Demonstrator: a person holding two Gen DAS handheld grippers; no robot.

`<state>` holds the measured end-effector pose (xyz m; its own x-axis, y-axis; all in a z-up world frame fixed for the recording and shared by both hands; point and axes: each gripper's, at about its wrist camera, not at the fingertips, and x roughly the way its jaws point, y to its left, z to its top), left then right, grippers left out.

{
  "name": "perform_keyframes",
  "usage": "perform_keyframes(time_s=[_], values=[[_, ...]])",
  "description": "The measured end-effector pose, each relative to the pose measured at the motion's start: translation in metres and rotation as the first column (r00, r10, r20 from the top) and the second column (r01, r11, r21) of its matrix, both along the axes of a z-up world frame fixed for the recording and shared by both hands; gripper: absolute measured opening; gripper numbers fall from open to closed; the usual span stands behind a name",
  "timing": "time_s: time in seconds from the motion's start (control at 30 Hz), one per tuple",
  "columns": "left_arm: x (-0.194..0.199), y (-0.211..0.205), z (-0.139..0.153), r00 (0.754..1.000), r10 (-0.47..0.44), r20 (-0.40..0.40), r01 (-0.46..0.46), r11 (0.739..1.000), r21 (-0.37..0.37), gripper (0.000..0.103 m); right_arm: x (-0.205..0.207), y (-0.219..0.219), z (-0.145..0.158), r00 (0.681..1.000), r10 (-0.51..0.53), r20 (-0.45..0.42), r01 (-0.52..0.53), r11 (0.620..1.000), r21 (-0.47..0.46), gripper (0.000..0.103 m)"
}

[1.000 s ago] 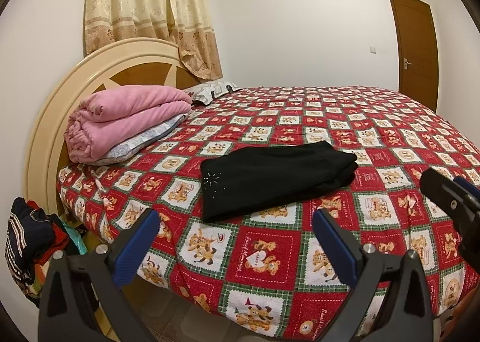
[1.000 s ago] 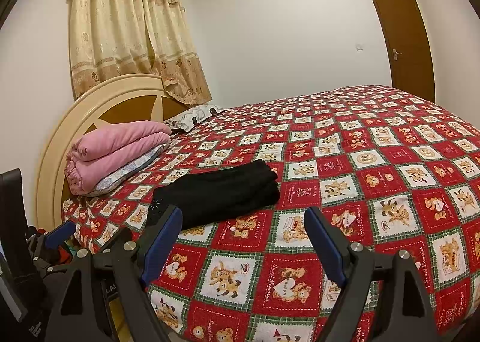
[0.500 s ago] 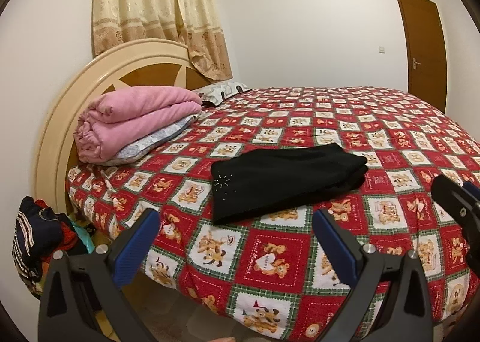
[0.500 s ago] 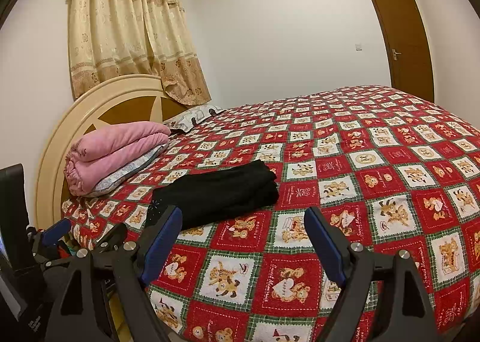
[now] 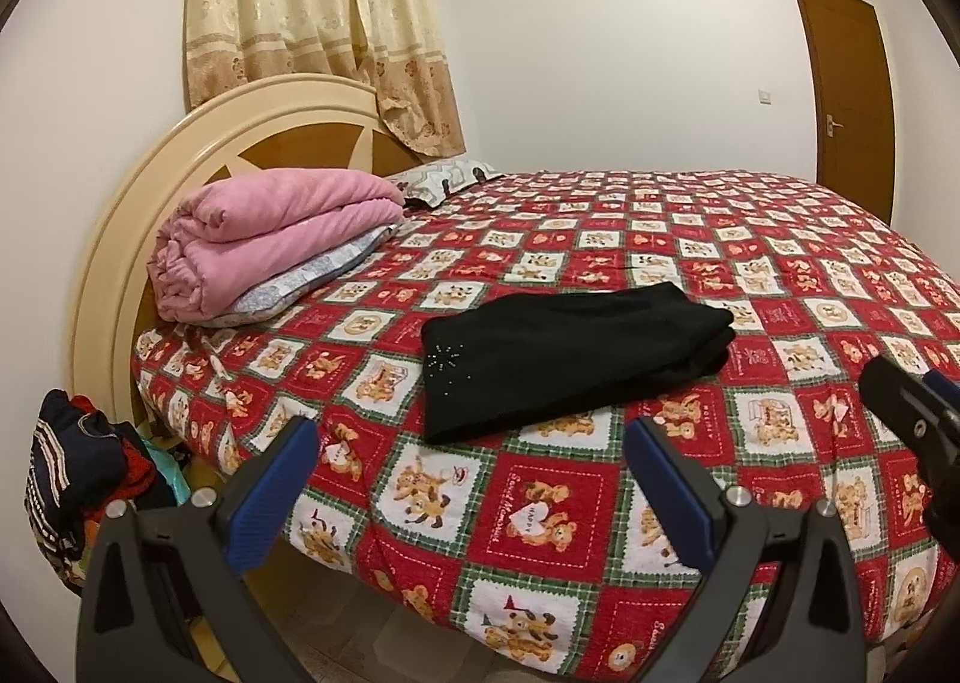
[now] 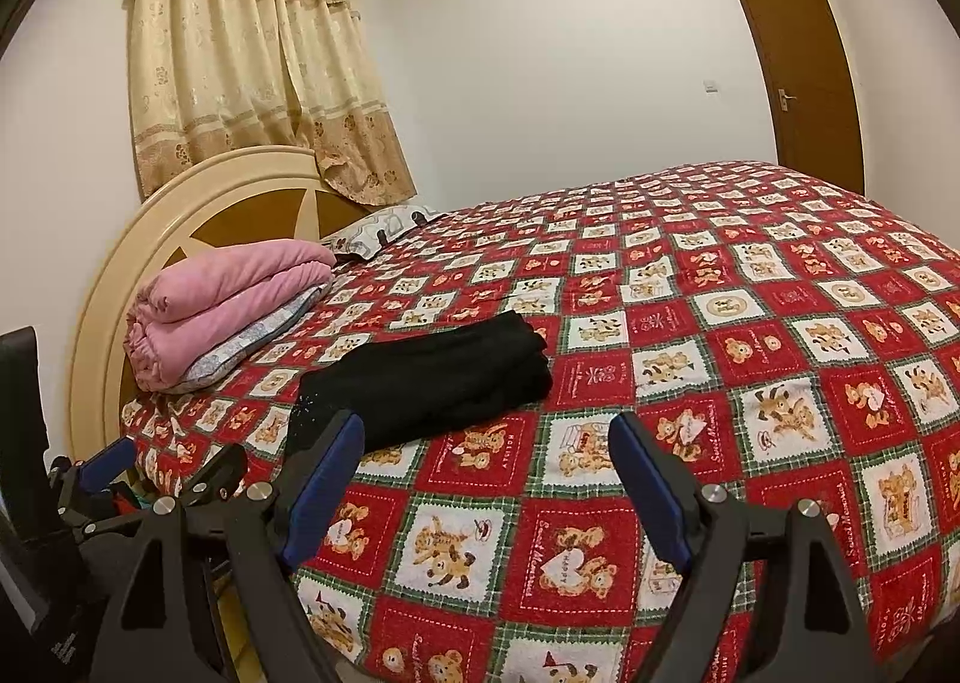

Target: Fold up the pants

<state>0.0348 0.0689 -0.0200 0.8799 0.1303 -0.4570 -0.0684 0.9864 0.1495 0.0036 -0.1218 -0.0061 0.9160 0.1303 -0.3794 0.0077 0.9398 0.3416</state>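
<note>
Black pants (image 5: 564,362) lie folded into a compact rectangle on the red teddy-bear bedspread (image 5: 780,263), near the bed's front edge; they also show in the right wrist view (image 6: 432,383). My left gripper (image 5: 474,479) is open and empty, held back from the bed edge, short of the pants. My right gripper (image 6: 486,473) is open and empty, over the bed's front edge to the right of the pants. Its tip shows at the right edge of the left wrist view (image 5: 912,419).
A folded pink blanket (image 5: 264,239) on a grey pillow lies by the cream headboard (image 5: 120,239). A second pillow (image 5: 444,179) sits further back. A pile of clothes (image 5: 78,473) is beside the bed at left. A brown door (image 5: 846,95) is at the far right.
Both grippers have drawn back slightly from the bed and the left view has risen. The pants have not moved. Both grippers stay open.
</note>
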Motion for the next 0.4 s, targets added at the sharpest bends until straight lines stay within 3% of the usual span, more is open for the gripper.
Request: perform_keyframes(time_s=[0.4], values=[[-0.0015,-0.0055,0.0011,1.000,-0.016,-0.004,0.016,1.000,0.005,0.103,-0.0003,-0.0013,-0.0004,1.000,-0.004,-0.001,0.004,1.000,0.006,0.085]])
